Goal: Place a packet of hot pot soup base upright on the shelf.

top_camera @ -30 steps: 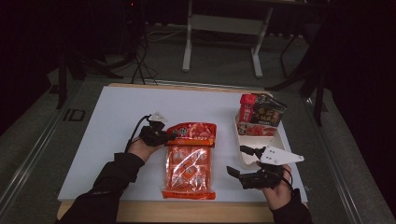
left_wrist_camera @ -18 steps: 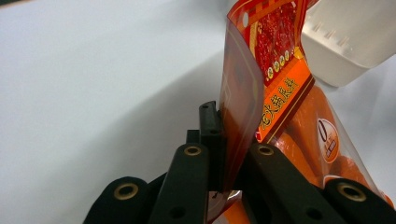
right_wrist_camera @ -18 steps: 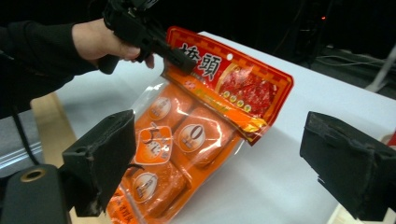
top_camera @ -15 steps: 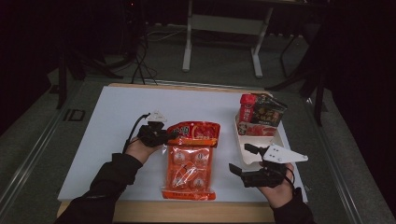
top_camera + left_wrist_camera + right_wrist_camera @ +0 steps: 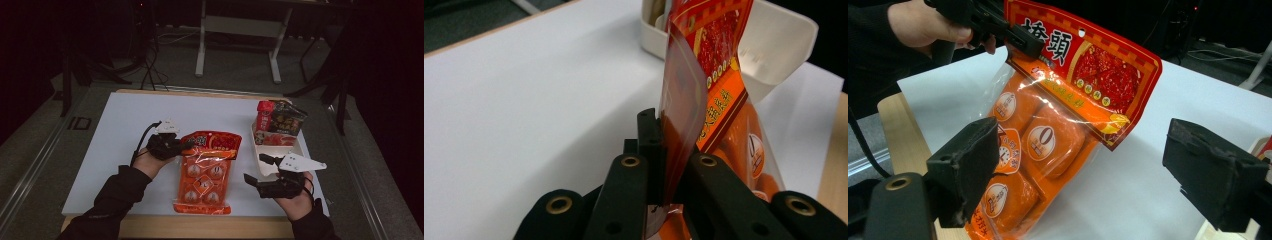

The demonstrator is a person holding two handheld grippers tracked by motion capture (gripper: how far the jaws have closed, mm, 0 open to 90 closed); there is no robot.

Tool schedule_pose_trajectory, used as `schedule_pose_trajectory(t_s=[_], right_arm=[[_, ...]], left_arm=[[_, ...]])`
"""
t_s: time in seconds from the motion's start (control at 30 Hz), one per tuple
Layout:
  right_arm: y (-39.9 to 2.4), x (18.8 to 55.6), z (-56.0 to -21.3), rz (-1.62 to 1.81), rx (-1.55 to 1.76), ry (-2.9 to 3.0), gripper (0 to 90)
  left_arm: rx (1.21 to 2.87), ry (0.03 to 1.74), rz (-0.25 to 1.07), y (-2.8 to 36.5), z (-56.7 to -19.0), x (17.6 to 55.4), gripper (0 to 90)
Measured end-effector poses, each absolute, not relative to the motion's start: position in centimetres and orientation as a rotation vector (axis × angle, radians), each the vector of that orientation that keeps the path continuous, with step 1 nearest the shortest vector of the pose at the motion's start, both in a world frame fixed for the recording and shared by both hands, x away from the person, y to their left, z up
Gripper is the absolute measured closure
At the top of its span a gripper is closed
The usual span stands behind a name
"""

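An orange and red snack bag (image 5: pixel 205 175) lies lengthwise at the table's front, its top end raised. My left gripper (image 5: pixel 182 146) is shut on the bag's top left corner. In the left gripper view the jaws (image 5: pixel 669 150) pinch the thin bag edge (image 5: pixel 719 100). My right gripper (image 5: pixel 260 170) stands open to the right of the bag, beside the white tray (image 5: pixel 300 147); its jaws have just been closing a little, with nothing between them. In the right gripper view the bag (image 5: pixel 1048 135) hangs tilted ahead of the jaws (image 5: pixel 1088 167), held by the left gripper (image 5: pixel 1018 37).
The white tray holds a red packet and a dark packet (image 5: pixel 277 120) at its far end. The tray's wall (image 5: pixel 774 45) rises behind the bag in the left gripper view. A white sheet (image 5: pixel 125 130) covers the table; its wooden edge (image 5: pixel 200 225) runs along the front.
My left gripper has risen and lifted the bag's top end off the table, so the bag now bends upward. The right hand has stayed in place.
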State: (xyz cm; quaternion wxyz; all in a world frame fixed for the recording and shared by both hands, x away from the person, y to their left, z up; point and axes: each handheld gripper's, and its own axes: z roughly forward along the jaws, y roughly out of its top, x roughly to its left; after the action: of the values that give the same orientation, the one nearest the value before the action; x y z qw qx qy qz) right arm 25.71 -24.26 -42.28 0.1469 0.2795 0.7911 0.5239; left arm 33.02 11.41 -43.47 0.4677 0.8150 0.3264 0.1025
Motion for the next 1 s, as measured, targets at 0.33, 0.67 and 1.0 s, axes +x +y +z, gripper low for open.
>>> schedule_pose_trajectory(t_s=[0.33, 0.67, 1.0], right_arm=[[-24.4, 25.8, -42.2, 1.493, 0.813, 2.273, 18.8], [-24.6, 26.6, -41.9, 1.508, 0.833, 2.256, 13.6], [-23.5, 28.0, -41.8, 1.572, 0.769, 2.306, 13.2]], left_arm=[[1.972, 0.708, 0.240, 11.2, -42.1, 31.4, 89.9], [1.944, 0.594, 0.205, 10.5, -40.0, 29.4, 89.9], [1.854, 0.402, 0.195, 9.9, -37.7, 28.0, 90.0]])
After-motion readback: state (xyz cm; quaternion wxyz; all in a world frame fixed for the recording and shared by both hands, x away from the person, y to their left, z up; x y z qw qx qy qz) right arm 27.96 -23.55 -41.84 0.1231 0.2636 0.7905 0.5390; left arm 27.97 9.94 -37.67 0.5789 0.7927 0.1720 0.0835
